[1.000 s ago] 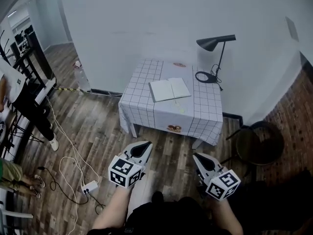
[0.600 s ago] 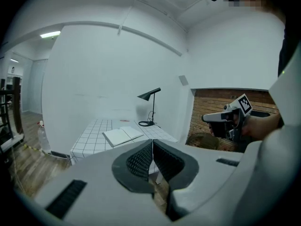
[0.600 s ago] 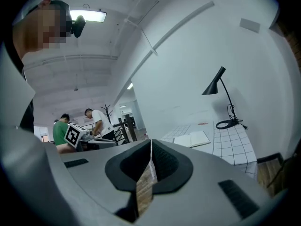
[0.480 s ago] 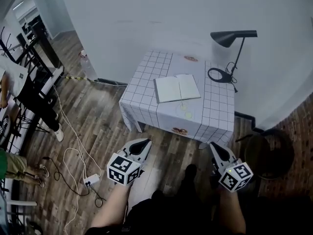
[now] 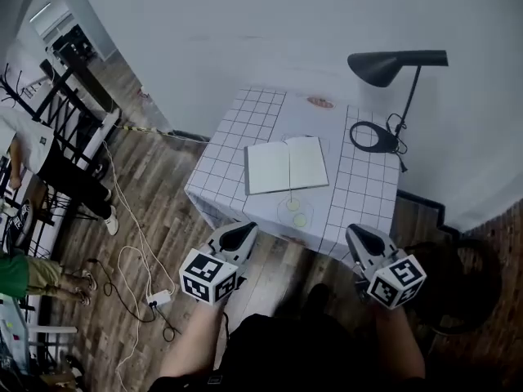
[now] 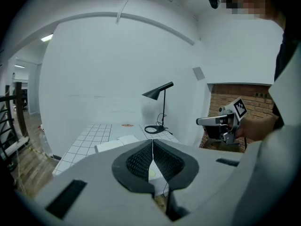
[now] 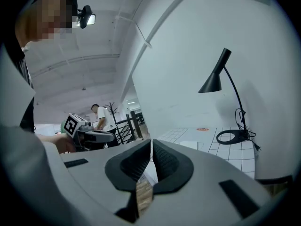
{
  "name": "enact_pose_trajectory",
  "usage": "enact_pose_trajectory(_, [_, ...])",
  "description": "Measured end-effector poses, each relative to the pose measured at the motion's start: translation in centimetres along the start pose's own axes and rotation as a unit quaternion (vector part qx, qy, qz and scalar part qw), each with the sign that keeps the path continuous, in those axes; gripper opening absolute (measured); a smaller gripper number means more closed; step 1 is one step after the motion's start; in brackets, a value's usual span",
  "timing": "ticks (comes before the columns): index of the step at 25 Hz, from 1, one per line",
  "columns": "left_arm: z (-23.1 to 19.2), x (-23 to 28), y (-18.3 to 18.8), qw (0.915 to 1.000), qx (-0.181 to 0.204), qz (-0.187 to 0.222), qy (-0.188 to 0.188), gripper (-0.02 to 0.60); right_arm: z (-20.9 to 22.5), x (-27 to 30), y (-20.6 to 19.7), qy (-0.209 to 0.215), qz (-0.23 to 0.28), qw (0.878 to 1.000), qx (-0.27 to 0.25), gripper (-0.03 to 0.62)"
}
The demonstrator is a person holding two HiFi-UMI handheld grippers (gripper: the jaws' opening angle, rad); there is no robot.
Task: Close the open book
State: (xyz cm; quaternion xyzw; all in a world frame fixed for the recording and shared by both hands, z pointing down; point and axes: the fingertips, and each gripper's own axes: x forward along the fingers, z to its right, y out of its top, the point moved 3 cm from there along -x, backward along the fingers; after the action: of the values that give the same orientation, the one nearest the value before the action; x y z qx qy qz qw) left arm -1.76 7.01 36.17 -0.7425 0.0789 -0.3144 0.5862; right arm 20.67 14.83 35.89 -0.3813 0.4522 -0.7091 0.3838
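An open book (image 5: 286, 166) with blank pale pages lies flat in the middle of a small table (image 5: 225, 164) under a white grid-pattern cloth. From the left gripper view the book (image 6: 115, 143) shows just above the jaws. Both grippers hang short of the table's near edge, over the floor. My left gripper (image 5: 243, 232) is shut and empty, near the table's front left corner. My right gripper (image 5: 356, 234) is shut and empty too, by the front right corner. Each gripper shows in the other's view: right gripper (image 6: 202, 121), left gripper (image 7: 110, 136).
A black desk lamp (image 5: 391, 65) with a ring base (image 5: 373, 136) and cable stands at the table's far right. A white wall rises behind. A dark round stool (image 5: 462, 280) sits at the right. White cables and a power strip (image 5: 159, 298) lie on the wood floor at left, near a person (image 5: 49, 166).
Both grippers and the view have moved toward the table, which now looks larger and nearer. The jaws of both stayed shut. The book has not moved.
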Motion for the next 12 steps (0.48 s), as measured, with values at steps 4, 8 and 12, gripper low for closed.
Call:
enact_pose_trajectory(4, [0.8,3.3,1.0,1.0,0.0,-0.006,0.0,0.012,2.8,2.1,0.1,0.026,-0.021,0.999,-0.008,0.003])
enact_pose_trajectory(8, [-1.2,3.8,0.4,0.9994,0.002,-0.019,0.028,0.012,2.9,5.2,0.0,0.06,-0.04,0.997,-0.009,0.003])
enact_pose_trajectory(12, [-4.8,3.6,0.4,0.998,0.004,-0.009,0.063,0.012,1.9,9.3,0.0,0.092,-0.068,0.993,-0.021,0.006])
